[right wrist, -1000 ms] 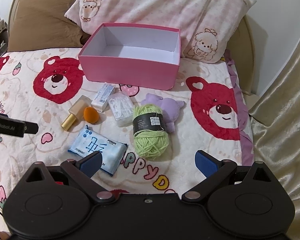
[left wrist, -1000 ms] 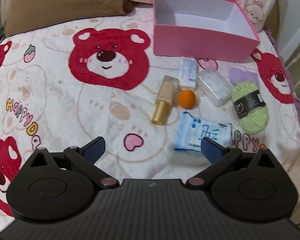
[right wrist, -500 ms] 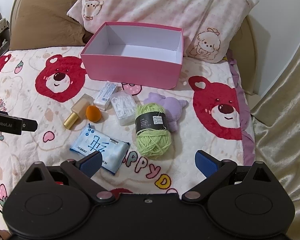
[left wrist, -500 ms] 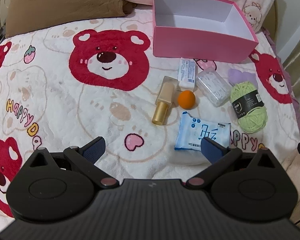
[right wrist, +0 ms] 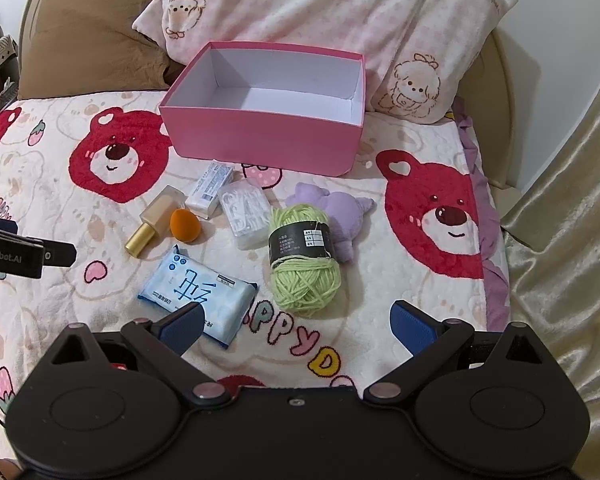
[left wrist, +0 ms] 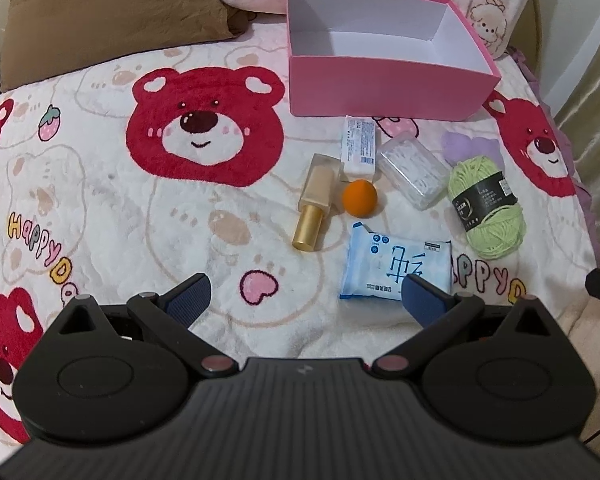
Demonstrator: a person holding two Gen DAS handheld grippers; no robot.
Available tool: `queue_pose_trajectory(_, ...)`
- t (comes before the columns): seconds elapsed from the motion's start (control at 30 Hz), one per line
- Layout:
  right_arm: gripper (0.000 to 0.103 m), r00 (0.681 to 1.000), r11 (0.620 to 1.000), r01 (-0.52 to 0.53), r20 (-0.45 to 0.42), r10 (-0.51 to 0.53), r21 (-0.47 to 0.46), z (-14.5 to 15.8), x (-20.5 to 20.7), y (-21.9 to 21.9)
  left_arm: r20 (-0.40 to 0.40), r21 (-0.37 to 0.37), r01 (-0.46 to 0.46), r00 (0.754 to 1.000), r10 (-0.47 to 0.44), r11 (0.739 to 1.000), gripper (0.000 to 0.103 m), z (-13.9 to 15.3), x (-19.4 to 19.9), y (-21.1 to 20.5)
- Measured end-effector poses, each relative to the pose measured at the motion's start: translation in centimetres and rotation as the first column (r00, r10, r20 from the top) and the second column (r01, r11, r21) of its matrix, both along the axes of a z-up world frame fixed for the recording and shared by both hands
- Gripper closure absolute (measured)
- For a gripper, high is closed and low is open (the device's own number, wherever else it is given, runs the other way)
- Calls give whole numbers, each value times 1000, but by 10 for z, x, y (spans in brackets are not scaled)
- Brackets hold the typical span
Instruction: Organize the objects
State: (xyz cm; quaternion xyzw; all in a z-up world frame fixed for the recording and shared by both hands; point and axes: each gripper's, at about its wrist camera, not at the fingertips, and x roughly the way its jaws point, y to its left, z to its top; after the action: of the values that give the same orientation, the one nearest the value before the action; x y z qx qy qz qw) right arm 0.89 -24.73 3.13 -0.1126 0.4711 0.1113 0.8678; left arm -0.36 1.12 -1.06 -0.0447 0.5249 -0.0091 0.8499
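An empty pink box point(left wrist: 388, 80) point(right wrist: 260, 142) stands on the bed. In front of it lie a gold-capped bottle point(left wrist: 316, 200) point(right wrist: 156, 220), an orange sponge point(left wrist: 360, 198) point(right wrist: 185, 225), a white carton point(left wrist: 359, 146) point(right wrist: 210, 194), a clear swab case point(left wrist: 414, 172) point(right wrist: 246, 210), green yarn point(left wrist: 486, 208) point(right wrist: 304, 264), a purple plush point(left wrist: 470, 146) point(right wrist: 346, 216) and a blue wipes pack point(left wrist: 394, 268) point(right wrist: 198, 286). My left gripper point(left wrist: 306, 300) is open above the blanket, near the wipes. My right gripper point(right wrist: 298, 324) is open, just short of the yarn.
The bear-print blanket point(left wrist: 100, 208) covers the bed. A brown pillow point(left wrist: 100, 16) and a pink pillow point(right wrist: 340, 8) lie behind the box. A beige curtain point(right wrist: 572, 240) hangs off the right edge. The left gripper's side shows in the right wrist view point(right wrist: 16, 254).
Both grippers have drifted slightly, so the objects sit a little differently in each view. Nothing on the bed has moved; both grippers stay open.
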Motion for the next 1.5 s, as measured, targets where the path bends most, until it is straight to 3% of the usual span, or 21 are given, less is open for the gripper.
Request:
queue_pose_trajectory(0.5, 2, 1000, 1000, -3, 0, 3, -1, -2, 0, 0, 4, 6, -3, 1000, 3, 1000, 0, 2, 0, -2)
queue_pose_trajectory(0.6, 2, 1000, 998, -13, 13, 13, 57, 3, 0, -3, -1, -36, 17, 1000, -17, 999, 0, 7, 4, 1)
queue_pose_trajectory(0.67, 2, 997, 991, -37, 70, 29, 129, 8, -4, -9, 8, -61, 32, 999, -31, 998, 0, 11, 8, 2)
queue_pose_trajectory(0.7, 2, 988, 982, -77, 143, 52, 170, 10, -8, -13, 22, -56, 50, 999, -49, 997, 0, 13, 11, 1)
queue_pose_trajectory(0.73, 2, 971, 971, -127, 227, 80, 204, 7, -12, -18, 34, -42, 73, 997, -72, 996, 0, 14, 13, -1)
queue_pose_trajectory(0.8, 2, 959, 964, -155, 269, 93, 218, -5, -10, -24, 43, -2, 122, 992, -122, 992, 0, 13, 20, -6)
queue_pose_trajectory(0.9, 2, 976, 950, -118, 210, 57, 289, -30, 5, -34, 50, 29, 160, 986, -161, 987, 1, 6, 31, -14)
queue_pose_trajectory(1.07, 2, 995, 907, -81, 92, 47, 413, -59, 23, -43, 24, -30, 199, 980, -198, 980, 3, -19, 49, -21)
queue_pose_trajectory(1.17, 2, 994, 897, -105, 52, 92, 429, -74, 26, -34, -9, -68, 188, 982, -189, 980, 4, -41, 55, -22)
queue_pose_trajectory(1.37, 3, 984, 889, -148, -27, 177, 433, -107, 26, -4, -51, -217, 137, 987, -151, 967, 8, -83, 58, -17)
queue_pose_trajectory(1.5, 9, 979, 892, -109, -107, 172, 438, -145, 33, 4, -33, -208, 157, 985, -167, 966, 16, -103, 60, -24)
